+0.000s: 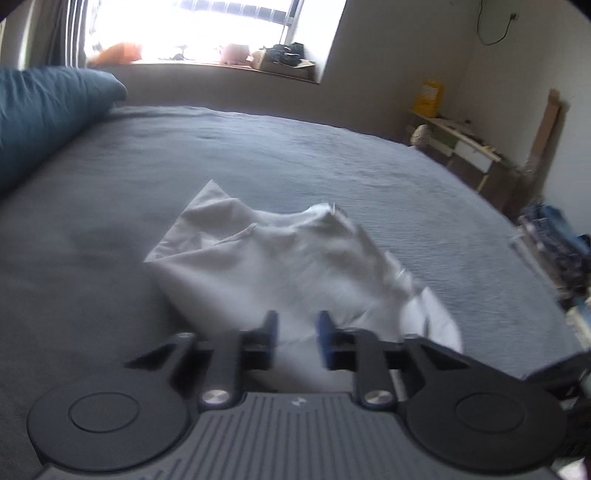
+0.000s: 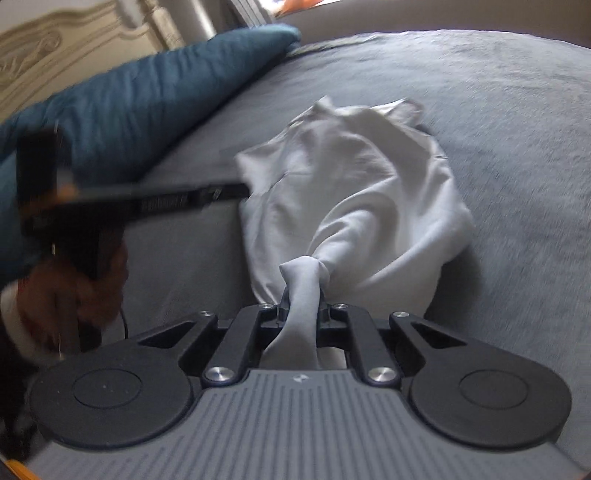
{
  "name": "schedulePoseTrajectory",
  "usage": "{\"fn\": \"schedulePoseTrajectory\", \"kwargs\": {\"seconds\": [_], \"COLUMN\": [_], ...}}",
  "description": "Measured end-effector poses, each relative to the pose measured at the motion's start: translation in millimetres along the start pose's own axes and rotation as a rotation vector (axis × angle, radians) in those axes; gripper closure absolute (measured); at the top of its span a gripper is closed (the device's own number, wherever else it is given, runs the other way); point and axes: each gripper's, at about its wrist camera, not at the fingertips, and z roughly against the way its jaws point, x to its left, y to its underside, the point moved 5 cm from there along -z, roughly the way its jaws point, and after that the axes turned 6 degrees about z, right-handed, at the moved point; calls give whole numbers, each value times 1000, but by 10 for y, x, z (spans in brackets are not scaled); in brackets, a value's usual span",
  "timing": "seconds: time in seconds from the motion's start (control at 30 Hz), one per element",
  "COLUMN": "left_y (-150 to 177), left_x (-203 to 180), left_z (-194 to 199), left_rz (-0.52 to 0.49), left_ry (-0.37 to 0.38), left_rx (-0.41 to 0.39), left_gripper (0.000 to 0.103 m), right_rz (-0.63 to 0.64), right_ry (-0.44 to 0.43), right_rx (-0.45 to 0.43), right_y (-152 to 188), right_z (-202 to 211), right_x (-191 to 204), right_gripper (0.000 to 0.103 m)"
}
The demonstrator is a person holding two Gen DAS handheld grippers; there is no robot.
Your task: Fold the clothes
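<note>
White cloth [image 2: 354,192] lies bunched mid-bed. Left gripper [image 1: 297,325] has its jaws apart at the near edge, holding nothing; right gripper [image 2: 302,295] is clamped on a twisted corner. Best to pull that corner taut, low over the grey bed [image 1: 332,155]. Blue pillow [image 1: 40,110] left, window [image 1: 207,29] behind.

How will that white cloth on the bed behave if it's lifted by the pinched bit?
Probably floppy: the white cloth bunches into a rope where the right gripper clamps it. Likely light, since its folds stand up loosely on the grey bedspread. It would probably sag and drape rather than hold shape.
</note>
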Motion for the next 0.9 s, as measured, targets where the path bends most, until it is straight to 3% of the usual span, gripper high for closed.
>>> {"fn": "schedulePoseTrajectory", "kwargs": {"seconds": [0.03,0.13,0.2,0.3,0.37,0.47,0.5,0.57,0.63,0.73,0.9], "left_y": [21,152,303,489,517,498,491,513,547,633,894], "left_x": [-56,-267,-374,-389,-333,-191,-146,-68,7,140,484], "left_z": [21,-49,-175,-321,-264,-28,63,237,386,587,791], "left_rz": [-2,-69,-147,-232,-190,-95,-68,-32,-4,37,100], "left_ry": [29,75,35,-73,-79,-56,-52,-47,-39,-25,-87], "left_rx": [9,65,119,130,108,60,44,17,1,-13,44], "left_gripper": [43,36,35,57,73,87,90,94,94,94,95], "right_rz": [17,65,101,116,99,48,28,-21,-88,-221,-361], "right_ry": [-7,-26,-36,-34,-43,-54,-47,-16,17,31,3], "right_rx": [13,55,76,85,79,41,22,-20,-50,-76,-88], "right_y": [90,340,479,574,574,507,485,428,370,274,179], "right_z": [19,61,87,204,341,599,670,799,849,783,484], "right_x": [95,380,559,681,674,557,480,320,154,-131,-493], "right_gripper": [97,97,95,85,74,70,67,51,45,41,41]}}
